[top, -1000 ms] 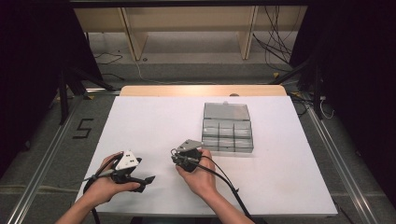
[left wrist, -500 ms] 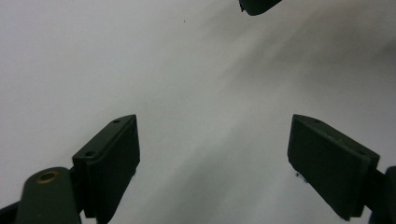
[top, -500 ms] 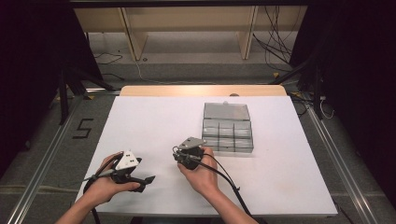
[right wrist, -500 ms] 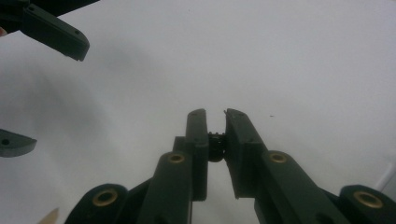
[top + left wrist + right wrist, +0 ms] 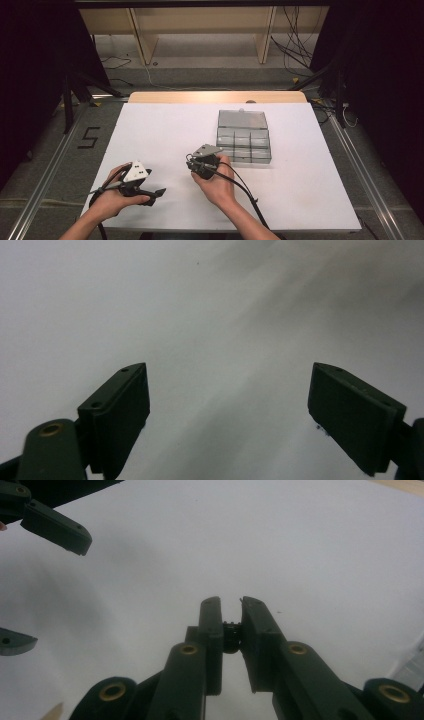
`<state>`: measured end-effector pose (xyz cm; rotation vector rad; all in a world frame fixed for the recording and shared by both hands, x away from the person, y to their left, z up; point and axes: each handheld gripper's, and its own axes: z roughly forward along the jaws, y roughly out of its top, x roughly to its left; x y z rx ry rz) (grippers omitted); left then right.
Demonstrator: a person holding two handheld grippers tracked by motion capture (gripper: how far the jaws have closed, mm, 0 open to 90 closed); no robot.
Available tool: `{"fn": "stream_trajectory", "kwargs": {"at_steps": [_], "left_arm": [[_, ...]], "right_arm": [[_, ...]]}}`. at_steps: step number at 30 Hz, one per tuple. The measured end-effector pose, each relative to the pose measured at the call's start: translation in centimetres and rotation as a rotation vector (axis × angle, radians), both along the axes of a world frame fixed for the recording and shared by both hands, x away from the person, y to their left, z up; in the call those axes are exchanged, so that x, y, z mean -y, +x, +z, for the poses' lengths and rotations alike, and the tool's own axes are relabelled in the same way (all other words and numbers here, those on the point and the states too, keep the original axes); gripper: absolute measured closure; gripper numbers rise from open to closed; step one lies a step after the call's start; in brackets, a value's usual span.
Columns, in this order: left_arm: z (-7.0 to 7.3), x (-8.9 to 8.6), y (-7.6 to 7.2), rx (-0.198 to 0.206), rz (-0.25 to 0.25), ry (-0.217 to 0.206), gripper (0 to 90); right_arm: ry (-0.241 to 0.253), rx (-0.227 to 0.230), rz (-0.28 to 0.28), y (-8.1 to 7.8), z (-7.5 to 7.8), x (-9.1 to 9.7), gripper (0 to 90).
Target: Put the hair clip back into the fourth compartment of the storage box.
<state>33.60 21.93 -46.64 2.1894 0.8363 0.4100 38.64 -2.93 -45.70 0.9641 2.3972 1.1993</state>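
White sheet covers the table (image 5: 165,125); grey compartment box (image 5: 243,136) lies on it; left gripper (image 5: 150,192) gapes empty, right gripper (image 5: 231,611) pinches a small dark part (image 5: 231,632)

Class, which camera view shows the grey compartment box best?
The high view: the grey compartment box sits whole on the white table, compartments visible. The right gripper view catches perhaps a pale sliver at its right edge; the left gripper view looks at table.

**Two grippers held low, one wide, one pinched**

Left gripper (image 5: 150,192) gripped in left hand (image 5: 112,197), jaws spread wide and level. Right gripper (image 5: 196,162) clasped in right hand (image 5: 217,182), forearm angled in from below, jaws drawn nearly together on a small dark piece (image 5: 231,630).
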Motion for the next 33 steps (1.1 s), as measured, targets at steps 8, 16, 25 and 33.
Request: {"fn": "stream_trajectory", "kwargs": {"at_steps": [8,16,25,33], "left_arm": [[0.0,0.0,0.0,0.000,0.000,0.000,16.8],[0.0,0.0,0.0,-0.001,-0.001,0.000,16.9],[0.0,0.0,0.0,0.000,-0.001,0.001,16.9],[0.0,0.0,0.0,-0.001,-0.001,0.001,16.9]], "right_arm": [[0.002,0.009,-0.006,0.2,0.5,0.3,80.2],[0.007,0.014,-0.011,0.4,0.7,0.5,80.2],[0.009,0.017,-0.018,0.5,1.1,0.8,80.2],[0.007,0.025,-0.021,0.8,1.6,0.9,80.2]]}}
